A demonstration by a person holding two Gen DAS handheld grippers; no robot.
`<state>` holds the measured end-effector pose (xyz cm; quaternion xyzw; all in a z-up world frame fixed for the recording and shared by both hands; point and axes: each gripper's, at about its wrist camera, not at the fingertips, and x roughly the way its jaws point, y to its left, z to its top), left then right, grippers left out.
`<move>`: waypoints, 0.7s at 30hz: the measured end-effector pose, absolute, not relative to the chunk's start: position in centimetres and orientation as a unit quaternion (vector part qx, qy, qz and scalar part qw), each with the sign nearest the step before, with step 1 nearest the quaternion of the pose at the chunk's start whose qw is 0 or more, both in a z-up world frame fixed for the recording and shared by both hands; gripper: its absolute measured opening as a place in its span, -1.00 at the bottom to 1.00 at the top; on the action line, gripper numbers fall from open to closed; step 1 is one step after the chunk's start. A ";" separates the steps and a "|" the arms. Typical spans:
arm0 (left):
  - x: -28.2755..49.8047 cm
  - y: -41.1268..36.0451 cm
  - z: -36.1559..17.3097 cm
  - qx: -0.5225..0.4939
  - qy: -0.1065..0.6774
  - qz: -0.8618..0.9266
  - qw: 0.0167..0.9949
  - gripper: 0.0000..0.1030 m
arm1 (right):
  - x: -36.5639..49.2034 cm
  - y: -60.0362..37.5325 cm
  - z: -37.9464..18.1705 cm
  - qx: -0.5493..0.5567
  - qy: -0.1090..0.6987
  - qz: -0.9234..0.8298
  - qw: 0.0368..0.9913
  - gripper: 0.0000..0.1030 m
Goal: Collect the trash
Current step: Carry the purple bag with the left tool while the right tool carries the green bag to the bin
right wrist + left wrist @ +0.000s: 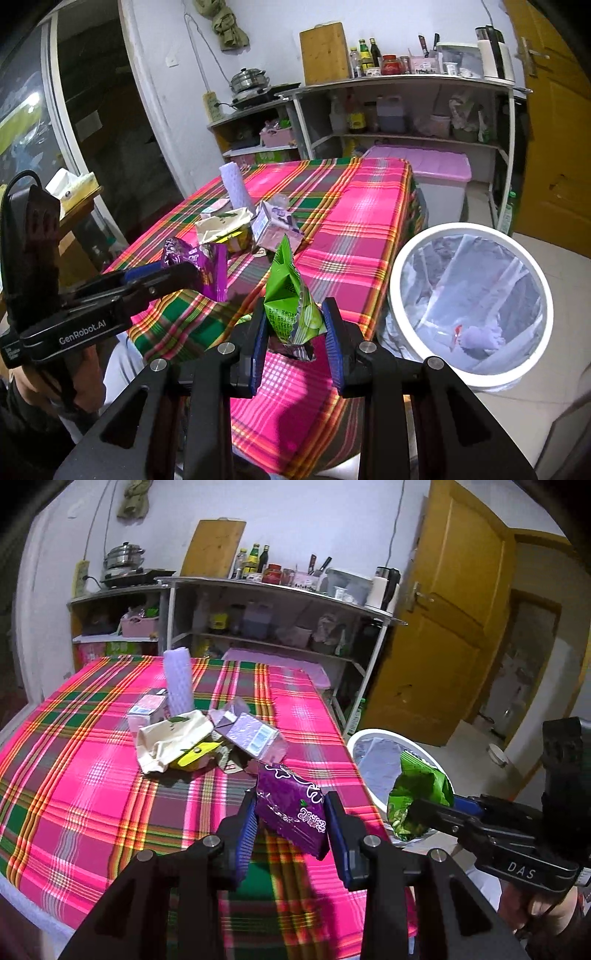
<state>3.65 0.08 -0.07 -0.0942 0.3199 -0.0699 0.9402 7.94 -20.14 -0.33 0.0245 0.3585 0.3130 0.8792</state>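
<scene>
My left gripper [290,808] is shut on a purple snack wrapper [291,808], held above the plaid tablecloth [92,794]. From the right wrist view the same purple wrapper [201,267] hangs from the left gripper [192,273] at left. My right gripper [293,321] is shut on a green snack bag [291,302], lifted over the table's near corner. In the left wrist view that green bag [417,797] and the right gripper [415,806] sit in front of the white bin [373,736]. More trash stays piled mid-table: a cream wrapper [173,740], a yellow piece [194,755] and a lilac carton [253,733].
The white bin [402,254], lined with a clear bag, stands on the floor right of the table and holds a crumpled lilac item [480,339]. A lilac foam sleeve [179,681] stands upright on the table. Metal shelves [273,627], a pink-lidded box [439,164] and a yellow door [454,609] lie beyond.
</scene>
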 end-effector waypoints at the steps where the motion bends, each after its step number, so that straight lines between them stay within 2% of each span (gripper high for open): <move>1: 3.6 -0.2 0.0 -0.092 0.320 -0.072 0.940 -0.29 | 7.9 -20.3 -0.3 0.026 0.358 0.312 0.880 -0.43; 21: 5.7 -4.4 0.2 -0.057 0.330 -0.111 0.936 -0.29 | 8.9 -24.8 -0.5 0.049 0.353 0.268 0.895 -0.43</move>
